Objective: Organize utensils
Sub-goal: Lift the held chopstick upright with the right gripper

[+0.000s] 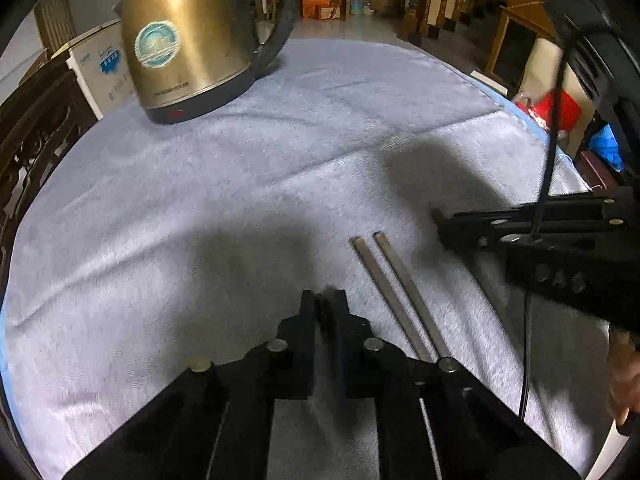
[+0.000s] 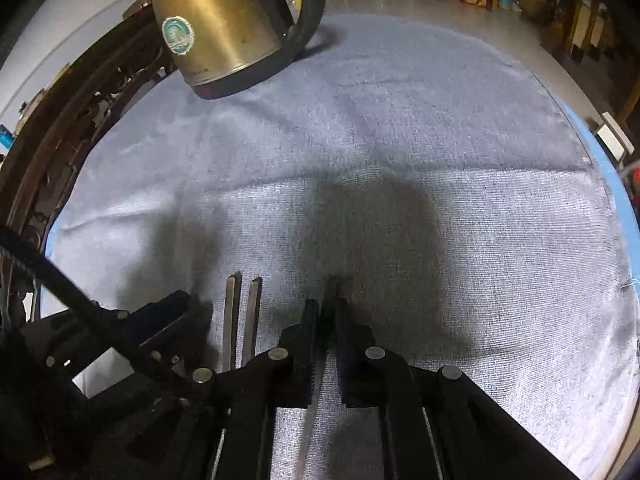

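Two metal chopsticks lie side by side on the grey cloth, just right of my left gripper; they also show in the right wrist view, left of my right gripper. The left gripper is shut on a thin dark utensil that sticks up between its fingertips, blurred. The right gripper is shut on a thin metal utensil that runs back between its fingers. The right gripper appears from the side in the left wrist view, beyond the chopstick tips.
A brass-coloured electric kettle with a black handle stands at the far left of the cloth; it also shows in the right wrist view. A dark carved wooden chair borders the table's left. A black cable hangs at right.
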{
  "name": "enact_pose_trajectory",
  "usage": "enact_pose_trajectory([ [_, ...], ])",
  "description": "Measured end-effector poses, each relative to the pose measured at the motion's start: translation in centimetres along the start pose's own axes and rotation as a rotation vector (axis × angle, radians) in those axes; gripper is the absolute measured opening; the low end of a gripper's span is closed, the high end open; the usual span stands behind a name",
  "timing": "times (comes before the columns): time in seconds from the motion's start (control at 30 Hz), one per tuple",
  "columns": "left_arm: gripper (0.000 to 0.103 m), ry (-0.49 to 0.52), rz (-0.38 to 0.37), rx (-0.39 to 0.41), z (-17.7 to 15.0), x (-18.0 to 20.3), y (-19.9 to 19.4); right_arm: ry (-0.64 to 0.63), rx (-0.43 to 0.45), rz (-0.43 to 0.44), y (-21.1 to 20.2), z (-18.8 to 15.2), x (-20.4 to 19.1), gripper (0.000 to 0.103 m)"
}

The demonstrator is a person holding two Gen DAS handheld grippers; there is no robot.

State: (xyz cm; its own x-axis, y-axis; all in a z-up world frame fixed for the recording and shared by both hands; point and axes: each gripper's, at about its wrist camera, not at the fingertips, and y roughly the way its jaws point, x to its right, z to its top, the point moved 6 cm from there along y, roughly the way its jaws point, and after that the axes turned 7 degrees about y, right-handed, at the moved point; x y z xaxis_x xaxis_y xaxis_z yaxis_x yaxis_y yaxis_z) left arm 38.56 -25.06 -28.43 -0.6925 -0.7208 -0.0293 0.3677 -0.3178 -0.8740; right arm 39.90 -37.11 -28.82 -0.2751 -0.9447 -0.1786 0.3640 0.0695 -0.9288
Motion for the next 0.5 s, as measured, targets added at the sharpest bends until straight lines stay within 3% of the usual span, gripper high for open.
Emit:
enact_pose_trajectory([
  [0.1, 0.007, -0.028, 0.010, 0.025, -1.2, -1.1, -1.2, 0.027, 0.023, 0.035, -0.7, -0.9, 0.9, 0.007],
  [0.27, 0.007, -0.074, 0.030, 0.101, -2.4, -2.8, -5.0, 0.085, 0.132, 0.171, -4.4, -3.0, 2.4, 0.007],
  [0.4, 0.006, -0.099, 0.063, 0.204, -3.1, -3.6, -9.9, 0.077, 0.333, 0.329, -10.7, -5.1, 2.4, 0.007],
  [0.5, 0.006, -0.119, 0.077, 0.279, -3.5, -3.8, -13.4, 0.026, 0.469, 0.382, -15.5, -6.9, 1.2, 0.007],
])
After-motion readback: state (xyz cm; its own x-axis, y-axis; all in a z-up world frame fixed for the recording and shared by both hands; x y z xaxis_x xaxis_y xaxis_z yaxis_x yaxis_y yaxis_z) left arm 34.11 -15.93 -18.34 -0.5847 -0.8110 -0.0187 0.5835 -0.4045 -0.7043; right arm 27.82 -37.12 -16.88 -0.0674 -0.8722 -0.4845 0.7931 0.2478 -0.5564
